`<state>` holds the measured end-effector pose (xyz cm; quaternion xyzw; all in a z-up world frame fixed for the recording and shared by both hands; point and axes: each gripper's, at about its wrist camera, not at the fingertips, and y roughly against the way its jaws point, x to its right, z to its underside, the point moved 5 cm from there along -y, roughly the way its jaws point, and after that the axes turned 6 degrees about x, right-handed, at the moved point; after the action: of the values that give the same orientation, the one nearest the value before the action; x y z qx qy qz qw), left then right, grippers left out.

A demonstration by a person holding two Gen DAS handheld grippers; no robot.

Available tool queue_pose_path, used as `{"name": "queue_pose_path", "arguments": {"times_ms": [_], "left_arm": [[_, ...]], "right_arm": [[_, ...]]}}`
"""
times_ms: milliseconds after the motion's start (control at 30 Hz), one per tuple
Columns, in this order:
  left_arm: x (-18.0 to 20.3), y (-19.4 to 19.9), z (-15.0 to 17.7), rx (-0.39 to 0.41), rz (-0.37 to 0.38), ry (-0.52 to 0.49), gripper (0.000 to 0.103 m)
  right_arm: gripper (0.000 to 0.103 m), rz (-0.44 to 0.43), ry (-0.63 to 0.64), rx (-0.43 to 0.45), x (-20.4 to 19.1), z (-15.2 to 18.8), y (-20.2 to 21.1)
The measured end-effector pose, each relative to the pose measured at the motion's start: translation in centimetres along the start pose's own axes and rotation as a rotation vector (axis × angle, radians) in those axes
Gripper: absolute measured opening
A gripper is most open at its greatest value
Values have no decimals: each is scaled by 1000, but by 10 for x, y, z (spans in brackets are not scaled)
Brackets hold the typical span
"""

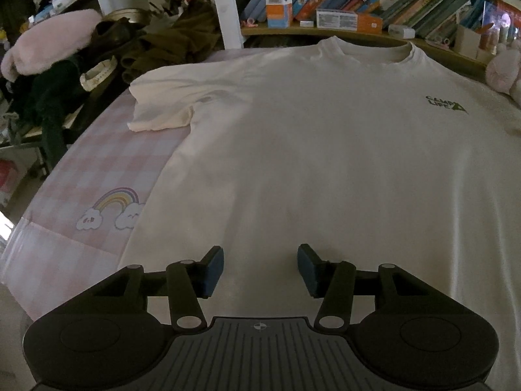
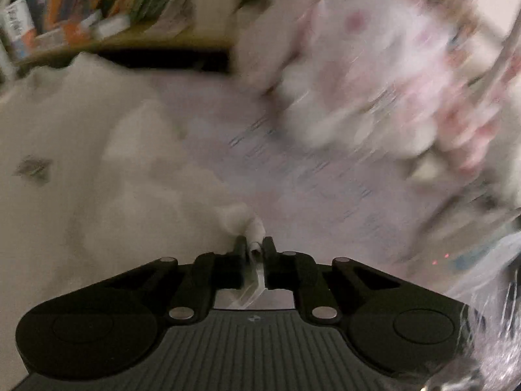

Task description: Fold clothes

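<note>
A cream T-shirt (image 1: 309, 150) with a small green chest logo (image 1: 446, 103) lies flat, front up, on a pink checked bed sheet (image 1: 97, 169), collar toward the bookshelf. Its left sleeve (image 1: 159, 104) lies spread on the sheet. My left gripper (image 1: 260, 268) is open and empty, hovering over the shirt's lower part. In the blurred right wrist view, my right gripper (image 2: 254, 247) is shut on a pinched edge of the T-shirt (image 2: 97, 169), which trails off to the left.
A bookshelf (image 1: 358, 3) full of books runs along the far edge. Dark clothes and a pink plush (image 1: 49, 45) pile up at the left. Pink and white soft items (image 2: 374, 81) lie to the right of the shirt. A white post (image 1: 224, 6) stands behind.
</note>
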<state>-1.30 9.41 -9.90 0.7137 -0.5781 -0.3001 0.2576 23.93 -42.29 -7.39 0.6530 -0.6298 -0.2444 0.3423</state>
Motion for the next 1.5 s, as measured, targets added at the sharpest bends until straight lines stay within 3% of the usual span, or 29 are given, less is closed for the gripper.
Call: {"name": "queue_pose_path", "arguments": {"times_ms": [67, 200, 267, 433, 533, 700, 867, 1133, 1367, 1433, 1500], "left_arm": [[1, 0, 0, -4, -1, -7, 52], [2, 3, 0, -16, -2, -43, 60], [-1, 9, 0, -4, 11, -56, 60], [-23, 23, -2, 41, 11, -13, 60], [-47, 25, -4, 56, -14, 44, 60], [-87, 21, -4, 77, -27, 112, 60], [-119, 14, 4, 58, 12, 146, 52], [-130, 14, 33, -34, 186, 112, 37], [-134, 25, 45, -49, 300, 100, 37], [-135, 27, 47, -49, 318, 106, 37], [-134, 28, 49, -50, 328, 101, 23]], "right_arm": [[8, 67, -42, 43, 13, -9, -2], [34, 162, -69, 20, 22, -8, -10], [34, 179, -64, 34, 23, -5, -5], [34, 14, -111, 82, 7, 19, 45], [38, -132, -146, 55, -18, 47, 82], [39, -250, -168, 1, -75, 105, 136], [39, -230, -148, -27, -118, 153, 170], [39, -125, -205, -67, -158, 215, 210], [39, -47, -254, -78, -181, 252, 232], [37, -32, -254, -72, -186, 260, 236], [24, -20, -232, -60, -193, 264, 239]]}}
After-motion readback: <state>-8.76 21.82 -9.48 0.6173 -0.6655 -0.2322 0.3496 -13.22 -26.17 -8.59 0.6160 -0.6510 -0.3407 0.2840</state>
